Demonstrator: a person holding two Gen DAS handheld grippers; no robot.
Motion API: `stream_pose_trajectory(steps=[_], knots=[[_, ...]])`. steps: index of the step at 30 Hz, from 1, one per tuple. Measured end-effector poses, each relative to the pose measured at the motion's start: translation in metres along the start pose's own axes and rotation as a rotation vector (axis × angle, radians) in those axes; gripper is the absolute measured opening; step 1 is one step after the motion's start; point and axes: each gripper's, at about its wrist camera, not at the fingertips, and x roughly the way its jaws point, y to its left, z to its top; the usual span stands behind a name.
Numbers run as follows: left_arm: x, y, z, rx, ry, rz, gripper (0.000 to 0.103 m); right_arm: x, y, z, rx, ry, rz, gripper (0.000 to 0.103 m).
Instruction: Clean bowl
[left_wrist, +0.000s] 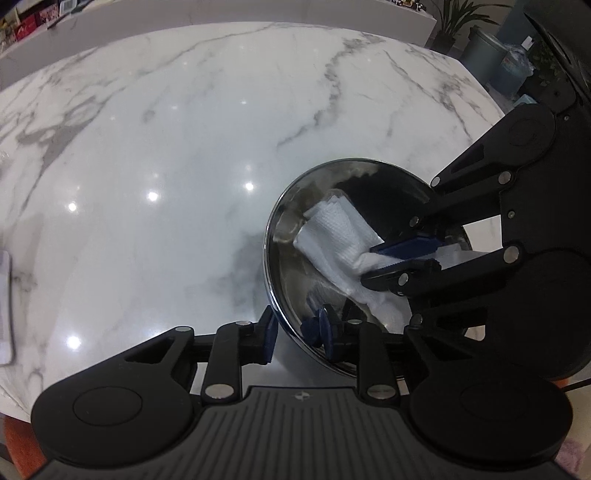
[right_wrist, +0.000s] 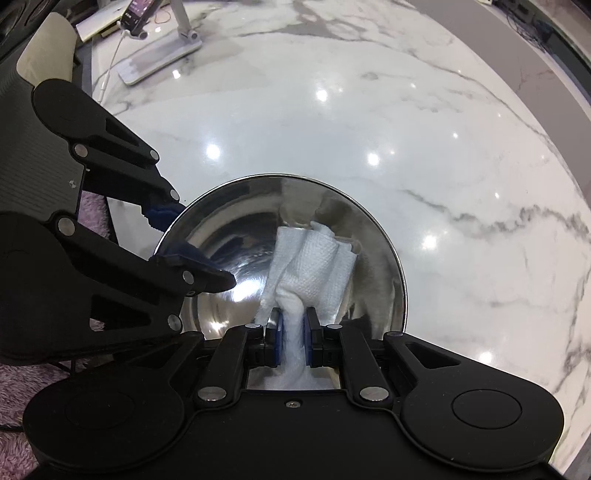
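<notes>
The steel bowl (right_wrist: 229, 236) is tipped up on the marble table (right_wrist: 424, 129), its open mouth facing the right gripper (right_wrist: 293, 332) and its rim nearest that gripper lifted. In the left wrist view the bowl (left_wrist: 295, 236) sits to the right, with its mouth turned towards the right-hand edge of the picture.

The left gripper (left_wrist: 295, 332) has its fingers straddling the rim, one blue pad outside the wall and one inside, pinching the bowl. The right gripper's jaws are pressed together on a bunched neck of white paper towel (right_wrist: 314, 273). From there the towel fans out along its length, straight ahead of the jaws, and lies against the inner wall near the bottom.

The bowl's lower rim is hidden behind both gripper bodies. The polished inside mirrors the towel and pads, so the true bottom is hard to make out. Whether the bowl's base touches the table cannot be told.
</notes>
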Motion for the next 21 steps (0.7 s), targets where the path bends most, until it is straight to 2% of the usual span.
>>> stream_pose_trajectory(steps=[3,10,13,15,19,21], knots=[[0.0,0.0,0.004,0.015,-0.019,0.022,0.015,0.001,-0.001,0.001,0.017,-0.002,0.027,0.01],[0.002,0.0,0.011,0.03,-0.04,0.06,0.015,0.002,0.005,0.0,0.04,0.005,0.164,0.01],[0.002,0.001,0.01,0.039,-0.044,0.059,0.015,0.003,0.005,0.0,0.04,0.009,0.167,0.01],[0.002,0.001,0.01,0.04,-0.046,0.057,0.015,0.004,0.002,0.0,0.037,0.024,0.155,0.009],[0.001,0.002,0.009,0.038,-0.046,0.055,0.015,0.004,0.002,0.0,-0.031,0.046,-0.002,0.009],[0.002,0.001,0.008,0.03,-0.03,0.049,0.015,0.004,0.001,0.0,-0.025,0.044,-0.011,0.009]])
